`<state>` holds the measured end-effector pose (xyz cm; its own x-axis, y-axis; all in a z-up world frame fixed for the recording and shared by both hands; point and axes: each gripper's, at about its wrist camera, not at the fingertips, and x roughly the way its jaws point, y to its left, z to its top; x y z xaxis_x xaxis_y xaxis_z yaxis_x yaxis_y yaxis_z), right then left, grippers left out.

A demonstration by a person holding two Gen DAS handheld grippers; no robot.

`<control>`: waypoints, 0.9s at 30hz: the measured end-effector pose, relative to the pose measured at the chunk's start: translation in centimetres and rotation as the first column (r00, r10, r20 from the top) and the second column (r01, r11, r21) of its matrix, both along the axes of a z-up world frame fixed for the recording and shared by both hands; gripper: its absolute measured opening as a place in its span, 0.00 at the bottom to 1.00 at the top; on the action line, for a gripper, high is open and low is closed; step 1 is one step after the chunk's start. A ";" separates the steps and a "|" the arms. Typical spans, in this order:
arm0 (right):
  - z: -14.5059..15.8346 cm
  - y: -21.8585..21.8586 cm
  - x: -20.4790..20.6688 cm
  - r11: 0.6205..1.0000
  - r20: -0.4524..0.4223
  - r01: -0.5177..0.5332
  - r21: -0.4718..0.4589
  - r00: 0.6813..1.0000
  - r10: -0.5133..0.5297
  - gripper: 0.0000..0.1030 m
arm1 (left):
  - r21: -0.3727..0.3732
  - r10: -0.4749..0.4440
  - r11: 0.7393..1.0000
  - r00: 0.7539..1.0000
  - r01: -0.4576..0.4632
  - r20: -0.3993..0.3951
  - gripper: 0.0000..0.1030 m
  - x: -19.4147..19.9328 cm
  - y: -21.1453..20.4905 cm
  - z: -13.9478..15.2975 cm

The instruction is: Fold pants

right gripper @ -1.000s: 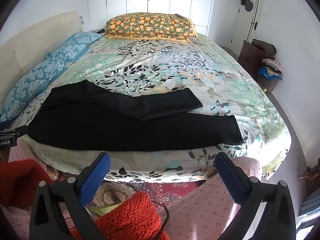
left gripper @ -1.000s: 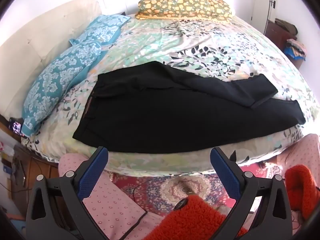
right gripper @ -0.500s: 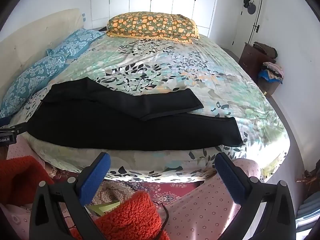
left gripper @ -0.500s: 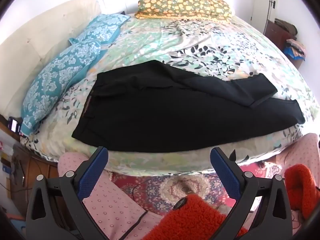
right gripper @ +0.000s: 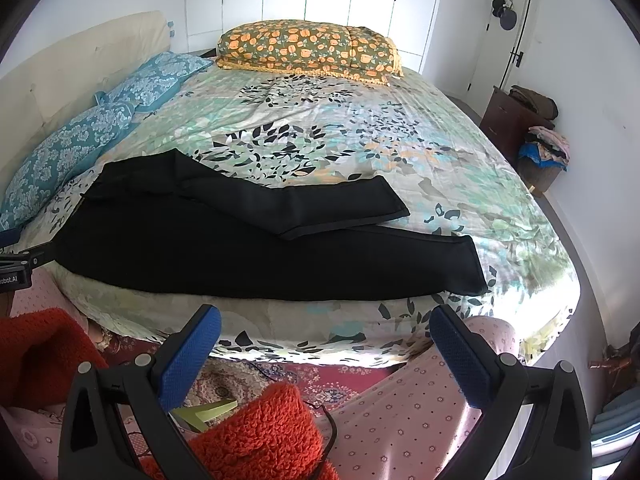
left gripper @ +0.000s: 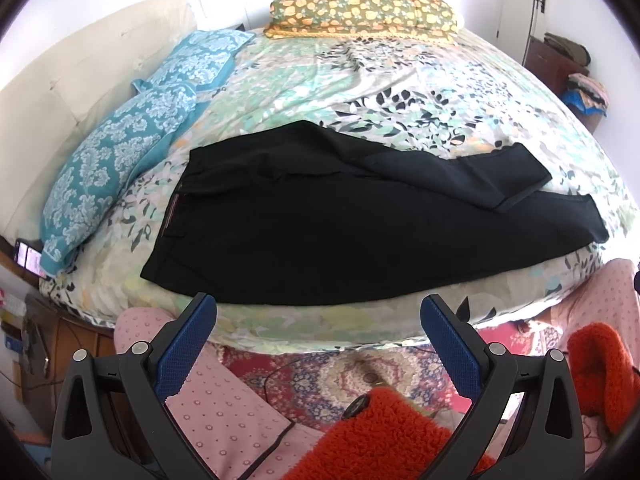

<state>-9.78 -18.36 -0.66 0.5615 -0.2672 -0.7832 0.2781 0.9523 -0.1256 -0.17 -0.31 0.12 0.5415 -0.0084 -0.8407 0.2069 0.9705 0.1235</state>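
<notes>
Left wrist view has crept slightly closer to the black pants [left gripper: 360, 232] spread along the bed's [left gripper: 420, 92] near edge; both my left gripper [left gripper: 318, 322] and right gripper [right gripper: 325, 330] hang released, empty, so folding hasn't begun.

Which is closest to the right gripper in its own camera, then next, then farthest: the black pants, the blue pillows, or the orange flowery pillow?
From the right gripper:
1. Black pants, straight ahead along the bed's near edge.
2. Blue pillows, farther back on the left.
3. Orange flowery pillow, at the bed's far end.
</notes>
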 end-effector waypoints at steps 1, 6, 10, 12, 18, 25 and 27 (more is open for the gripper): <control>0.0 0.1 0.1 1.000 -0.002 0.001 -0.003 1.000 -0.001 1.00 | 0.001 -0.001 1.000 1.000 0.001 -0.001 0.99 0.0 0.0 0.0; -0.1 0.1 0.6 0.998 -0.018 0.027 -0.049 0.999 -0.028 1.00 | -0.003 0.008 1.000 1.000 -0.008 -0.008 0.99 0.1 0.3 -0.2; -0.1 -0.1 0.5 0.997 -0.020 0.048 -0.062 0.999 -0.049 1.00 | -0.005 0.007 1.000 1.000 -0.007 -0.014 0.99 0.1 0.2 -0.3; -0.3 -0.3 0.5 0.996 -0.027 0.058 -0.063 0.998 -0.060 1.00 | -0.002 0.003 1.000 1.000 -0.003 -0.014 0.99 0.0 0.0 -0.3; -0.5 -0.5 0.7 0.993 -0.040 0.078 -0.085 0.996 -0.082 1.00 | -0.002 0.006 1.000 1.000 -0.006 -0.016 0.99 -0.1 0.0 -0.4; -0.8 -0.4 0.7 0.993 -0.050 0.079 -0.093 0.995 -0.084 1.00 | -0.004 0.010 1.000 1.000 -0.010 -0.027 0.99 0.0 0.4 -0.6; -1.0 -0.3 0.9 0.992 -0.055 0.080 -0.098 0.995 -0.086 1.00 | -0.005 0.012 1.000 0.999 -0.012 -0.031 0.99 0.1 0.4 -0.7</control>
